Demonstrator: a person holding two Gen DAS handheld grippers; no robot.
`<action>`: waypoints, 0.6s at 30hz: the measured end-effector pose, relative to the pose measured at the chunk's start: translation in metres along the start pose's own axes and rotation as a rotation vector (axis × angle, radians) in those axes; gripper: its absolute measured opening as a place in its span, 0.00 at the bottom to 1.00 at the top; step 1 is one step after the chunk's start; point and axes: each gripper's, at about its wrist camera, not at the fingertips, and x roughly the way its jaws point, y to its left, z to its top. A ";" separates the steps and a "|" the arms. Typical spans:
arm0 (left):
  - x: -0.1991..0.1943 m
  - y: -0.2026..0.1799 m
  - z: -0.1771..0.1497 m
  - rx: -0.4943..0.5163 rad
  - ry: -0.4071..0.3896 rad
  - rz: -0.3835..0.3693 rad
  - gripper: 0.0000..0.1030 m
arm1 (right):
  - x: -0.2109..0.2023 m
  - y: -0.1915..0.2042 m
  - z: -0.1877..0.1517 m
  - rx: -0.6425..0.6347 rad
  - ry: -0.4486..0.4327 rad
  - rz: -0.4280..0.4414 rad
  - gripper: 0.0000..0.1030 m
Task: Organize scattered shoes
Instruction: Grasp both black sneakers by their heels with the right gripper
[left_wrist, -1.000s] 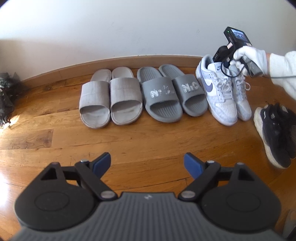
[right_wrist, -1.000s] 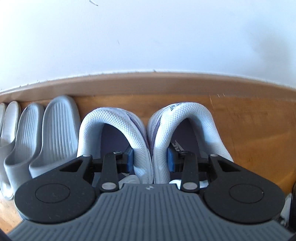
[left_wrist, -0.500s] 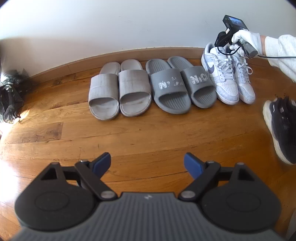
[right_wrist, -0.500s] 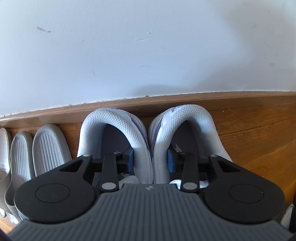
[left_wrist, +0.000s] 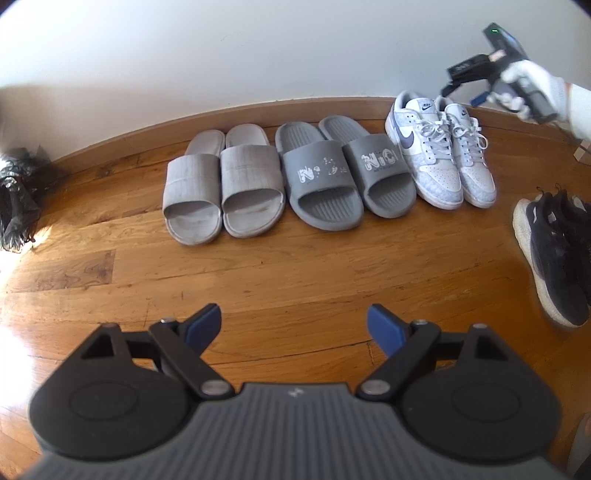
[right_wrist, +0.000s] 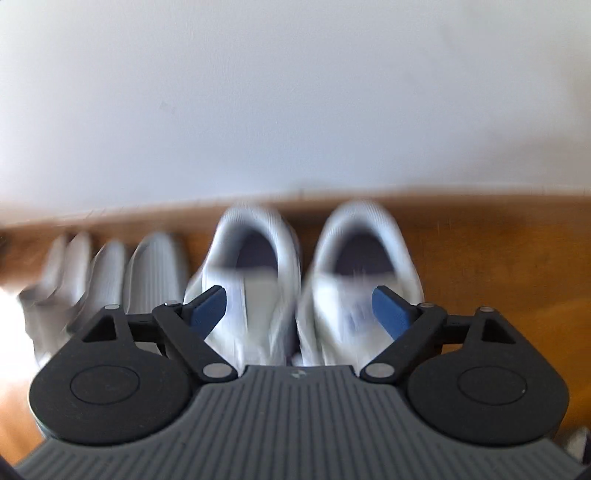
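Below the right gripper (right_wrist: 299, 308), whose jaws have just been opening wide with nothing held, the pair of white lace-up sneakers (right_wrist: 306, 280) is seen on the wooden floor (left_wrist: 258, 273) against the wall. Ahead of the left gripper (left_wrist: 294, 326), spread wide and empty, grey slides (left_wrist: 345, 177) are lined up.

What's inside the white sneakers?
Inside the white sneakers, only dark purplish lining shows at the heel openings. Tongues and laces cover the toe ends, so anything deeper stays hidden.
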 end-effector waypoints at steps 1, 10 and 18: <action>0.000 -0.002 0.000 0.006 -0.001 0.003 0.83 | -0.012 -0.008 -0.012 -0.008 0.001 -0.016 0.84; -0.010 -0.063 0.037 0.060 -0.071 -0.070 0.83 | -0.131 -0.113 -0.162 0.005 0.034 0.022 0.83; -0.047 -0.176 0.074 0.254 -0.218 -0.234 0.83 | -0.101 -0.131 -0.222 -0.061 -0.054 -0.049 0.83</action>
